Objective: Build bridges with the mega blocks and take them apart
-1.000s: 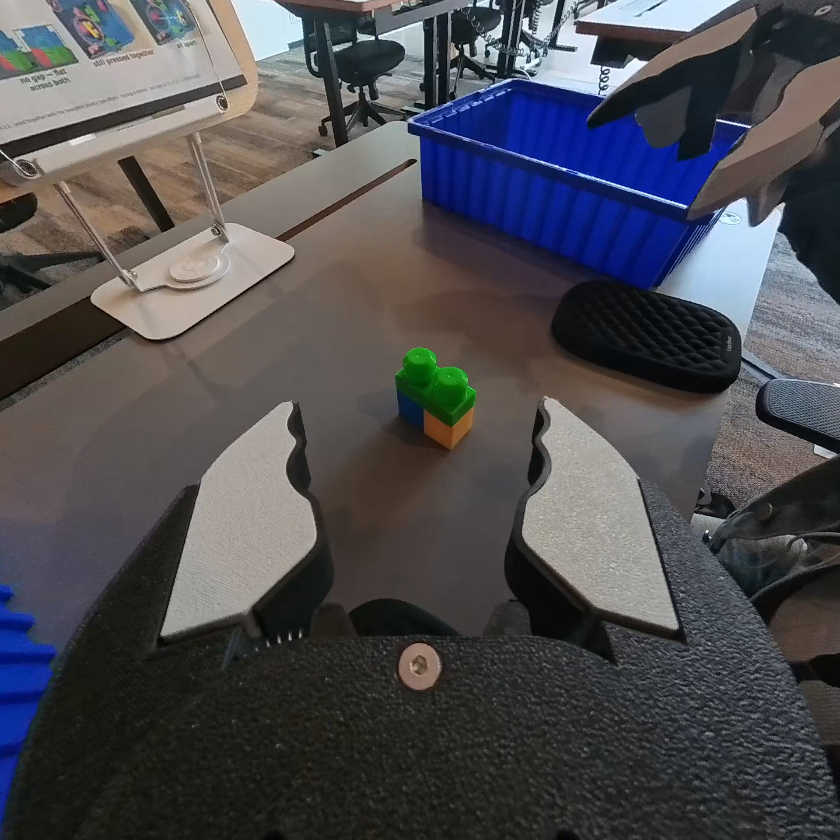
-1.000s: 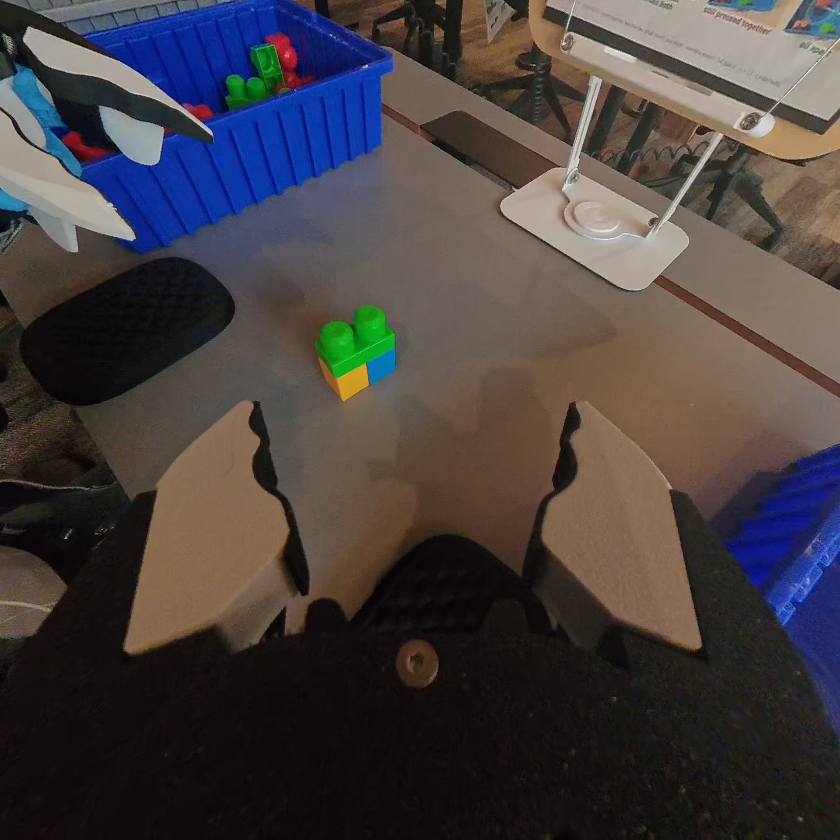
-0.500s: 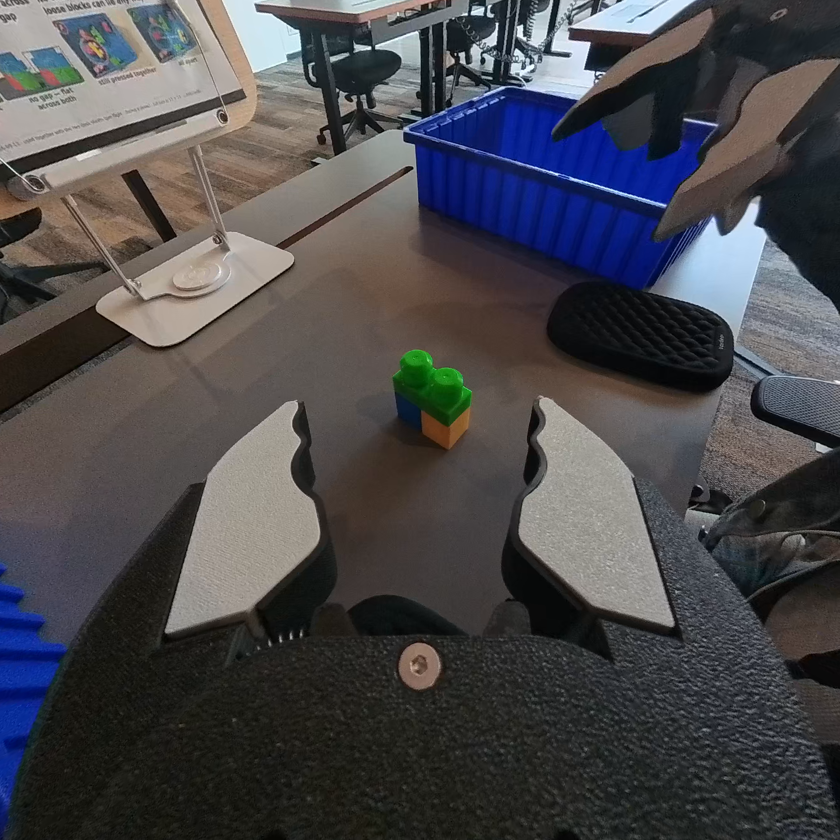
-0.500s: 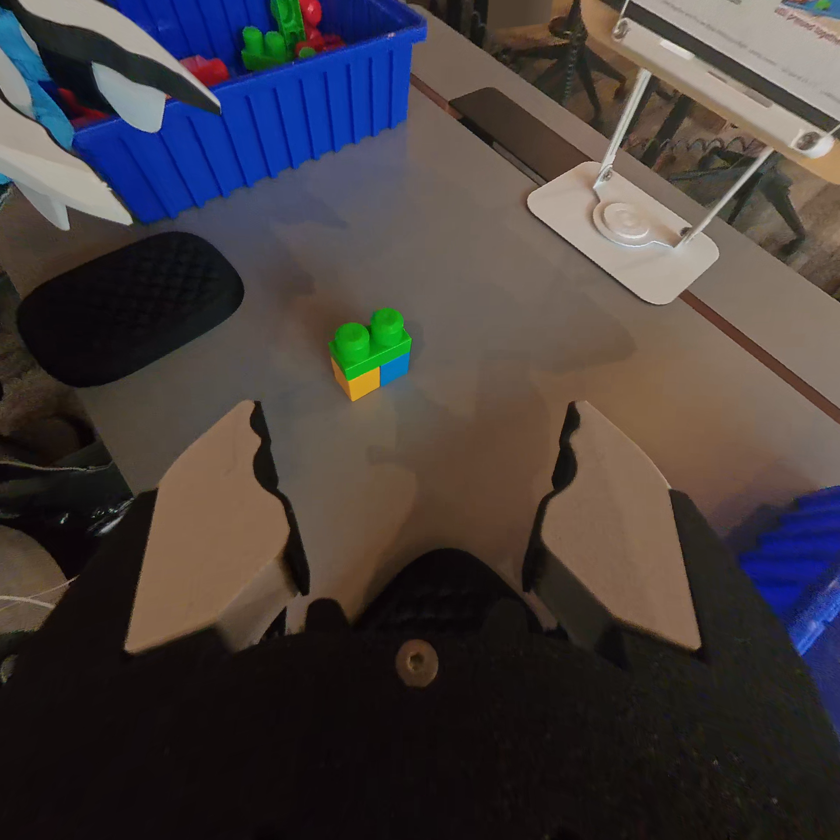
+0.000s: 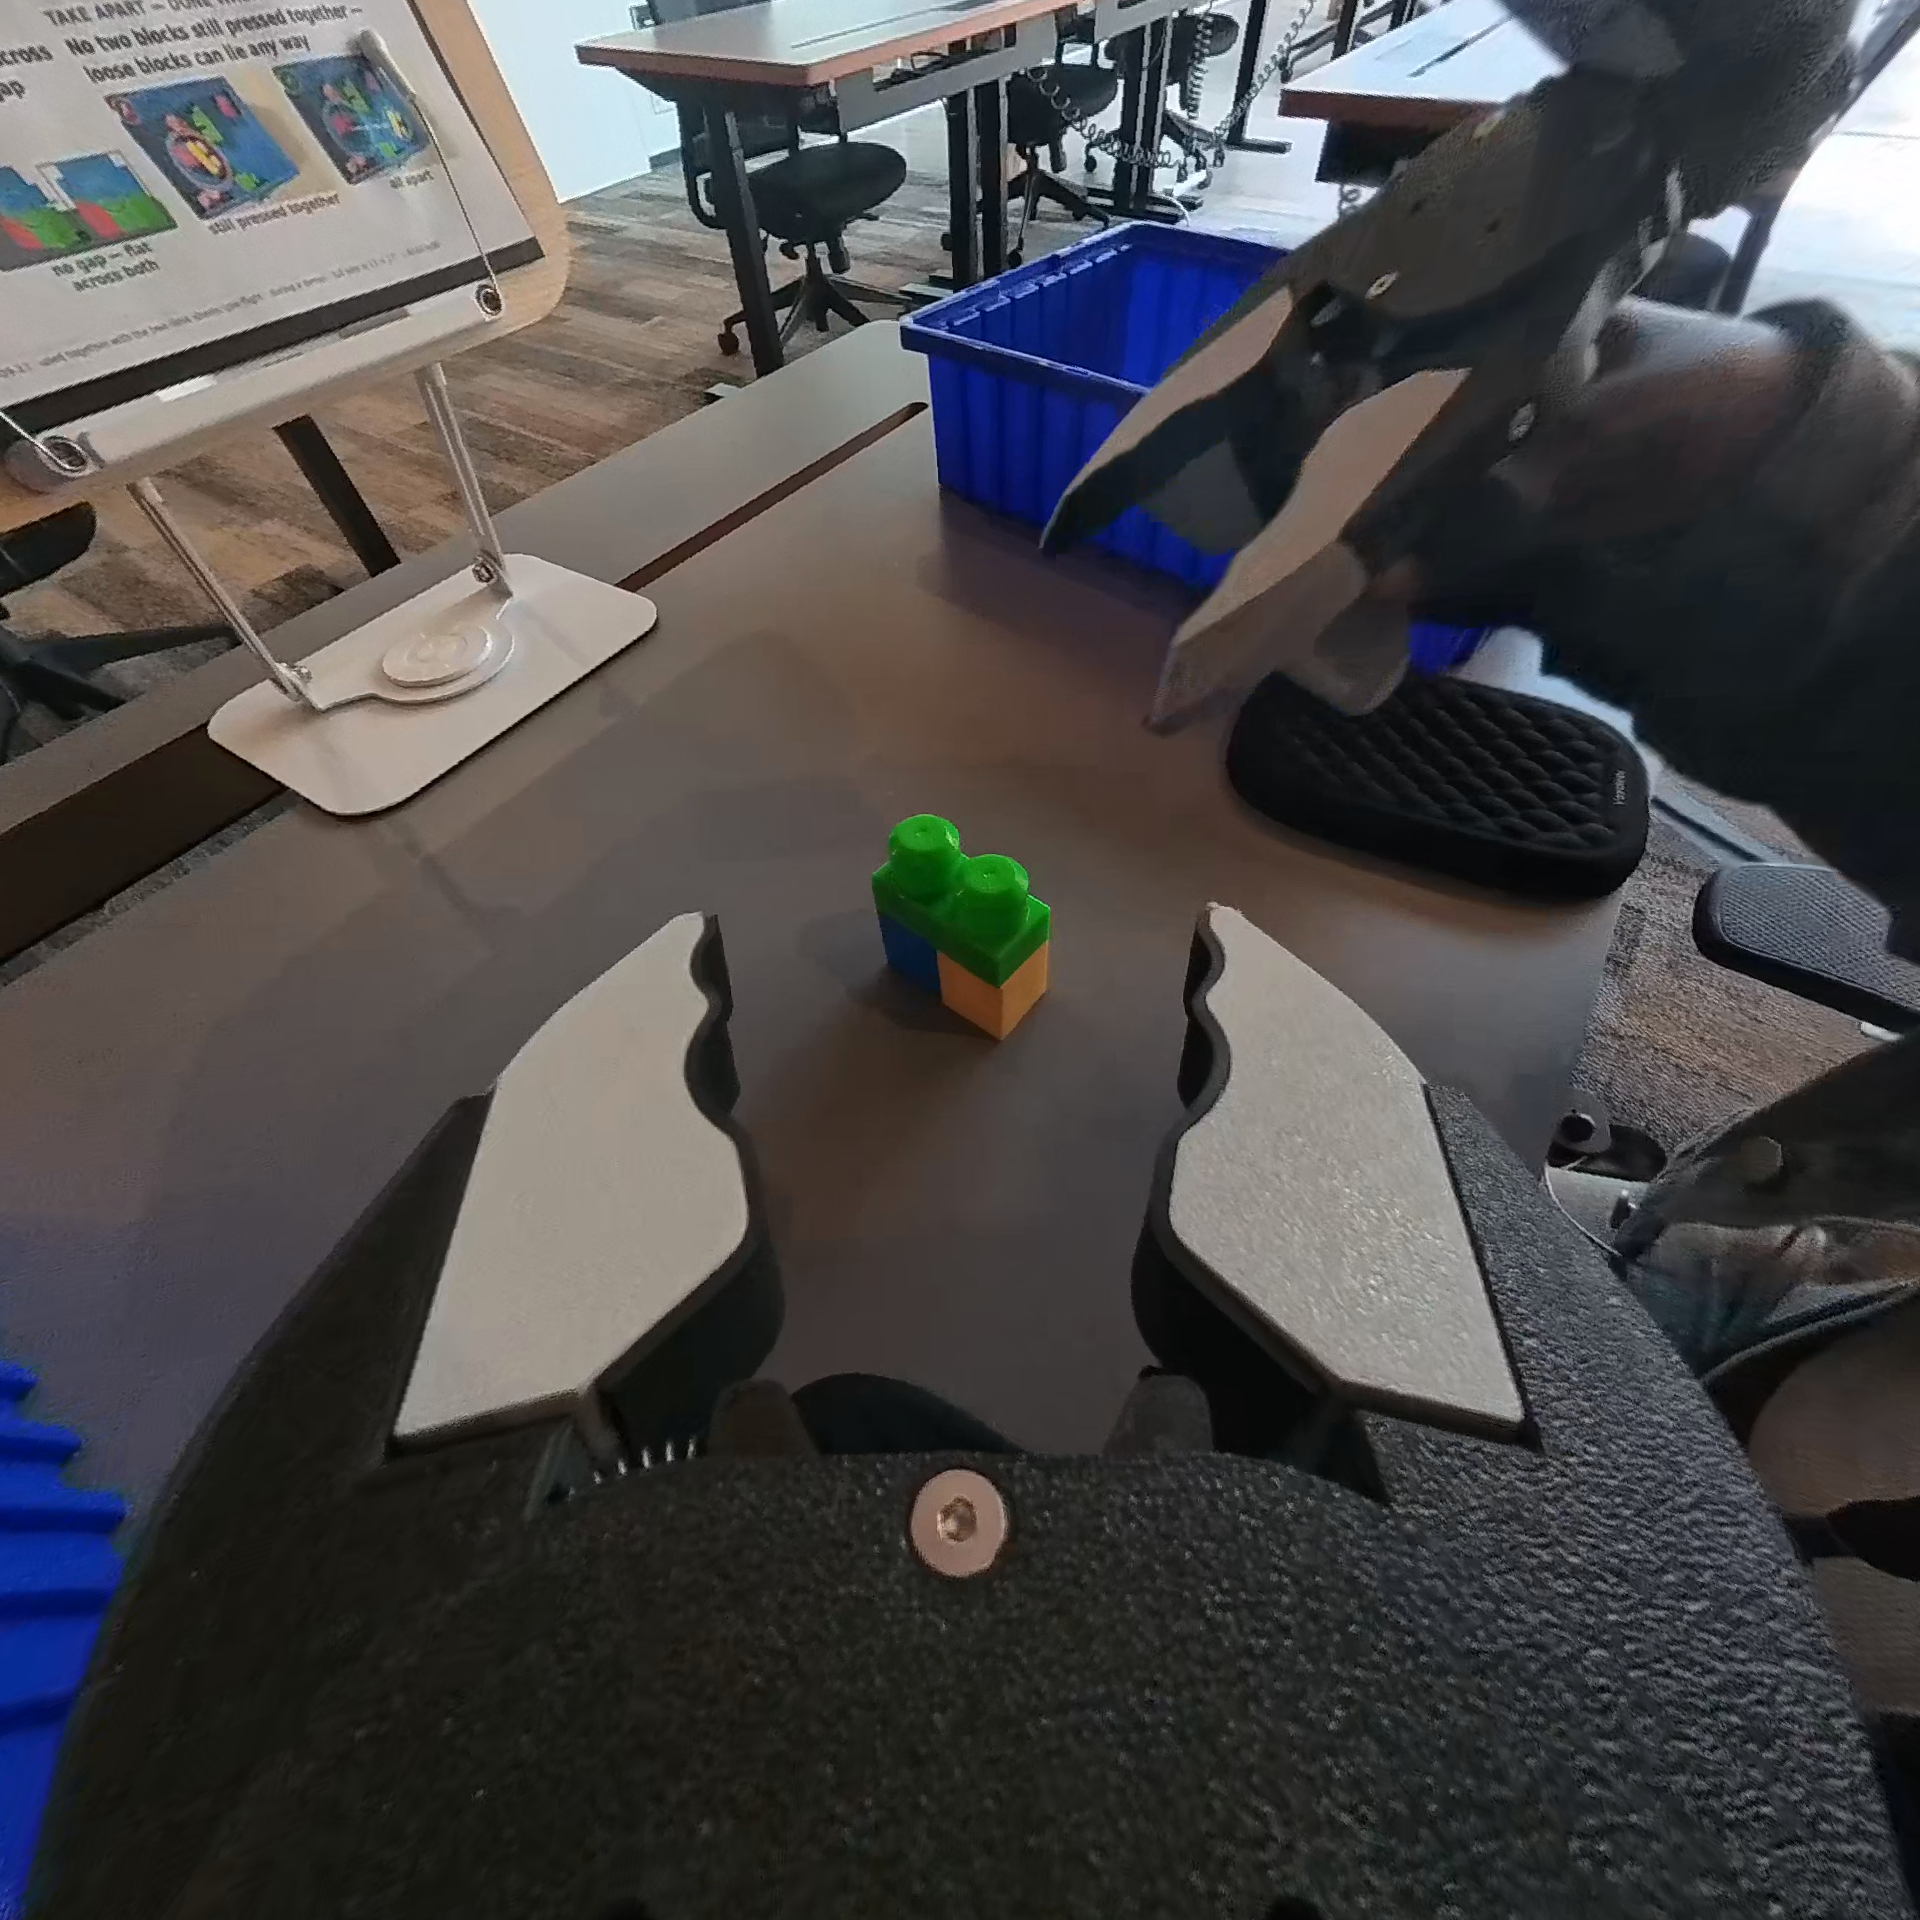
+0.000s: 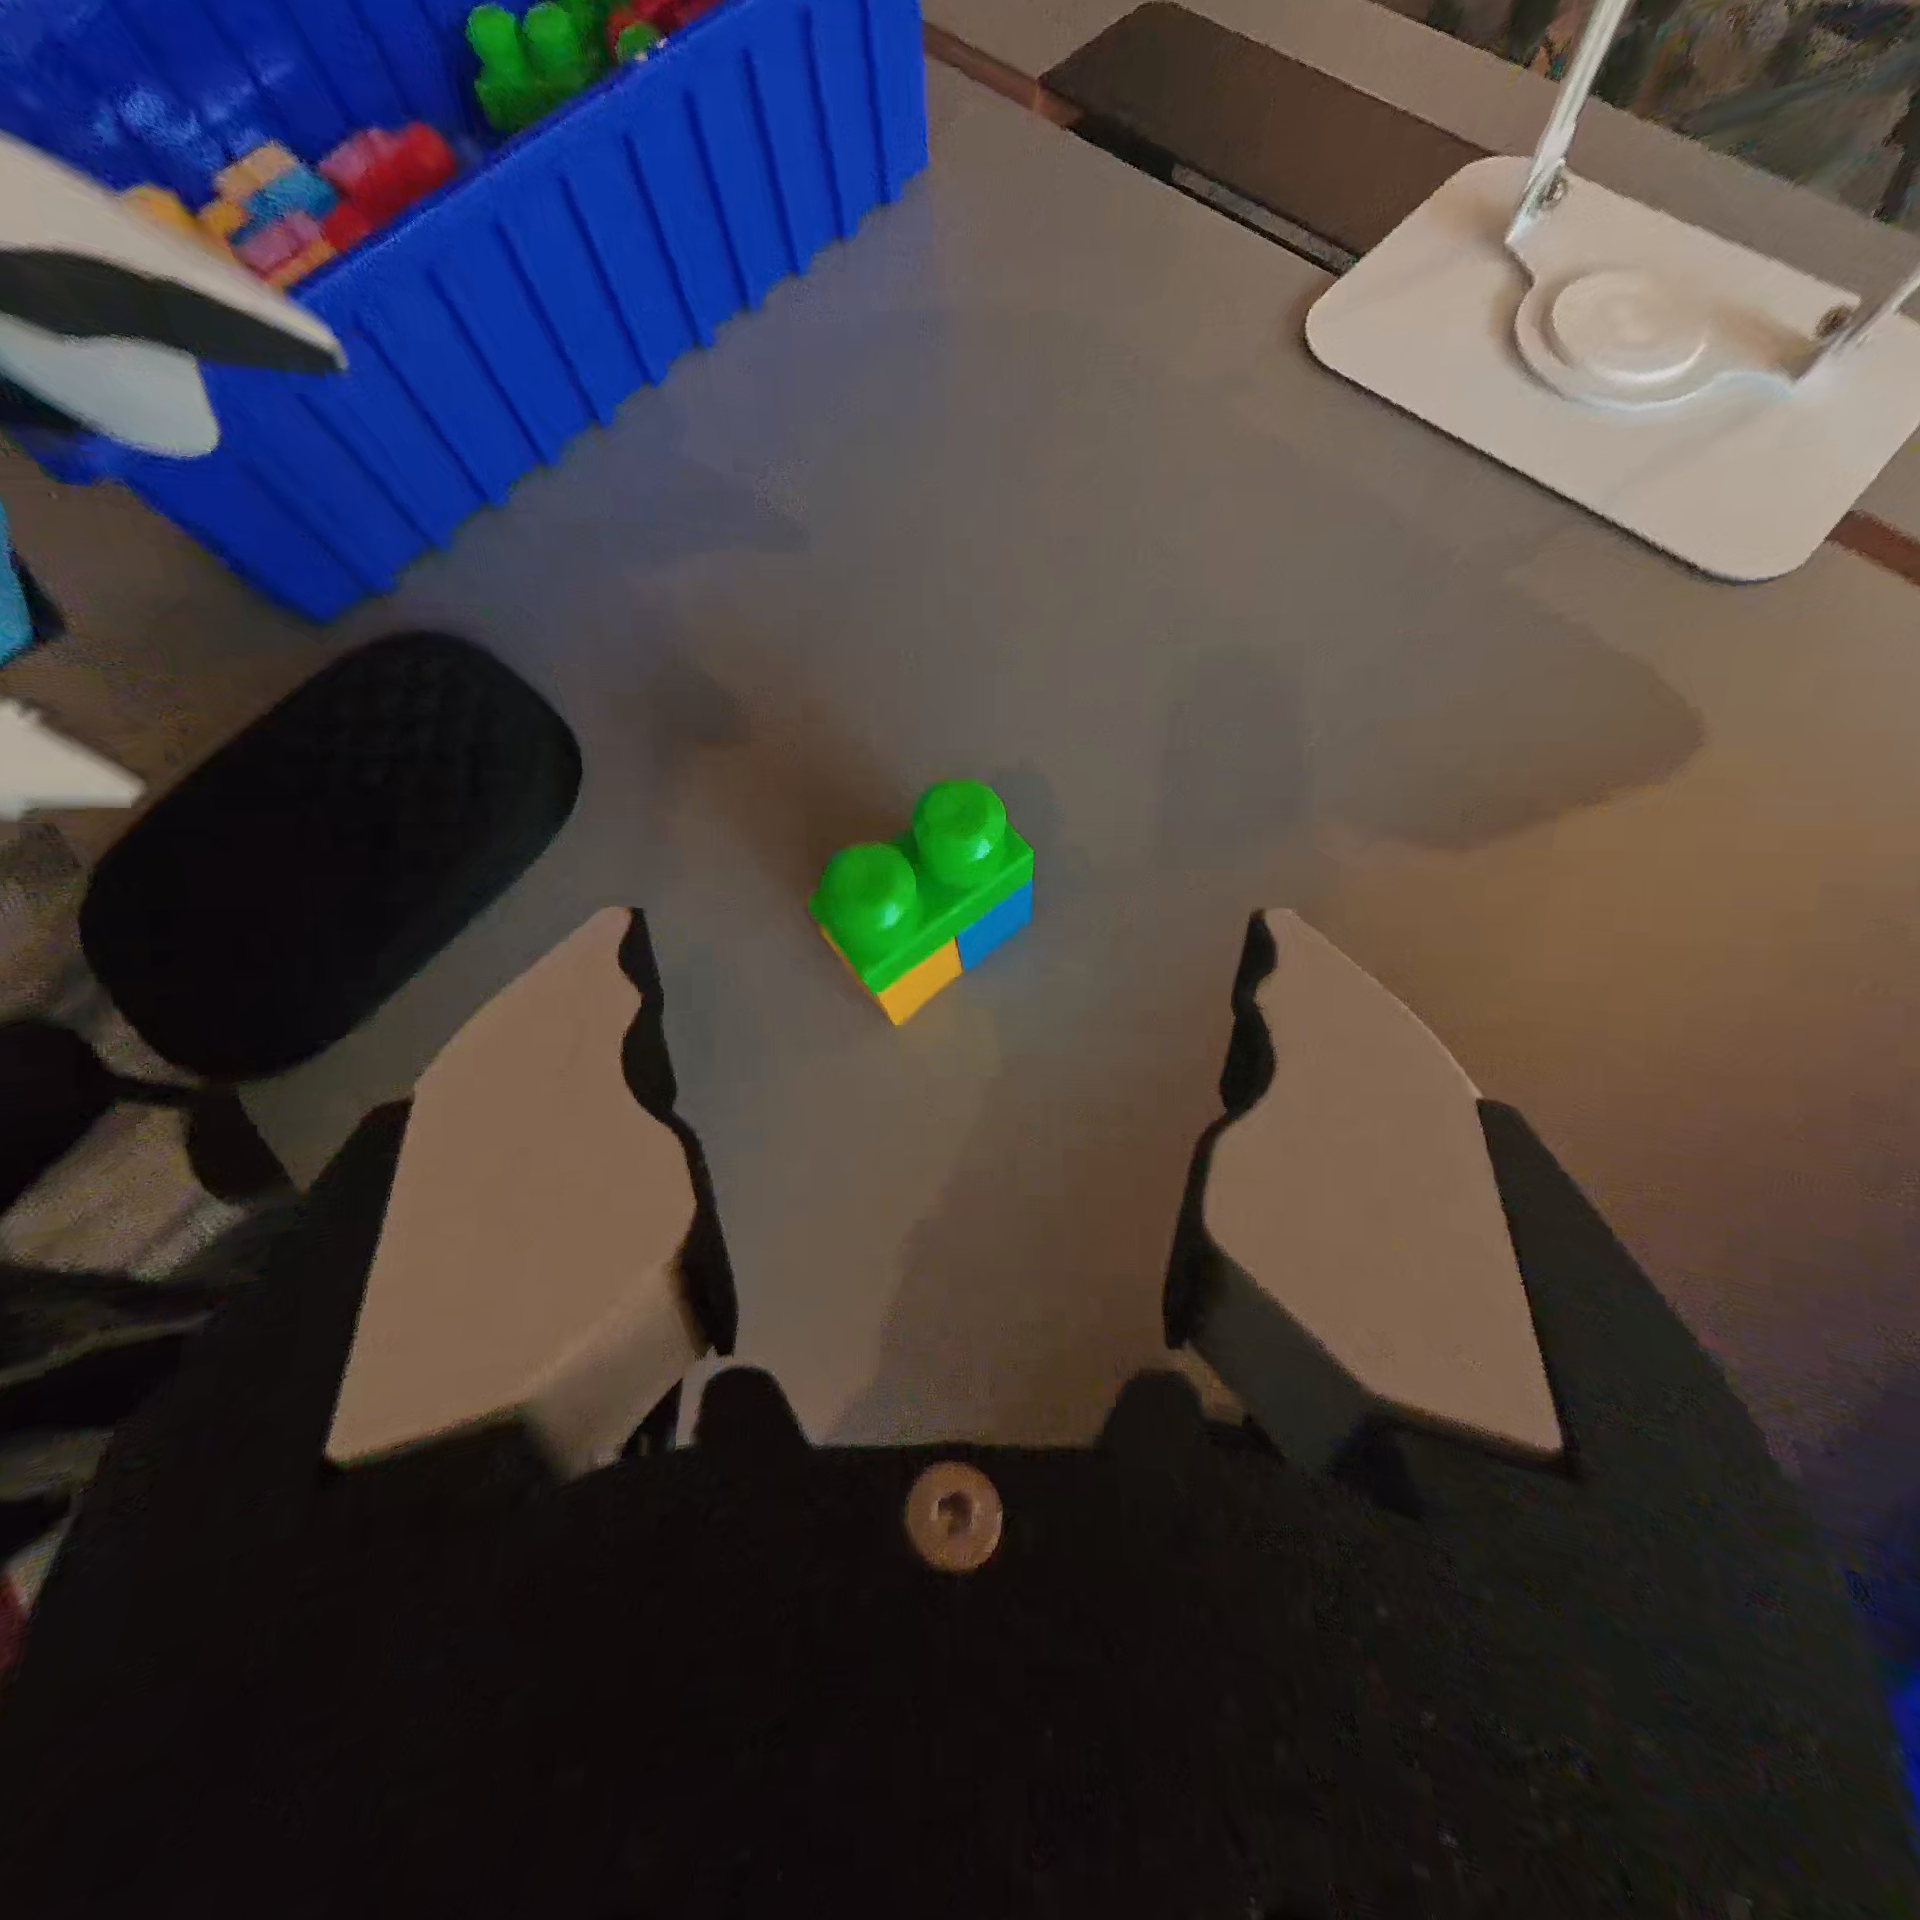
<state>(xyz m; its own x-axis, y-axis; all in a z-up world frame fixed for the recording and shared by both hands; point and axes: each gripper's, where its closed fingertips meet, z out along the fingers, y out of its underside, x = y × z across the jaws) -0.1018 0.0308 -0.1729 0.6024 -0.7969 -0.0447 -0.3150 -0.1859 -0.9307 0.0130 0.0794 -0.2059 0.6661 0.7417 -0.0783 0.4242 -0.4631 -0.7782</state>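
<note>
A small bridge point(image 5: 961, 935) stands in the middle of the table: a green two-stud block sits across a blue block and an orange-yellow block. It also shows in the right wrist view point(image 6: 925, 899). My left gripper point(image 5: 956, 914) is open and empty, above the table, with the bridge just beyond its fingertips. My right gripper point(image 6: 943, 914) is open and empty, facing the bridge from the opposite side. It shows in the left wrist view point(image 5: 1103, 632) in the air to the right of the bridge, in front of the bin.
A blue bin point(image 5: 1039, 416) stands at the table's far right; its wall point(image 6: 582, 312) encloses several loose blocks point(image 6: 384, 171). A black padded rest point(image 5: 1434, 790) lies near the table edge. A stand's white base point(image 5: 436, 686) with an instruction sheet is at left. It is some 10 cm from my right tips to the small bridge point(image 5: 961, 935).
My right gripper has come down and in from over the bin toward the bridge. My left gripper has edged closer to the bridge. Both stay open; the bridge has not moved.
</note>
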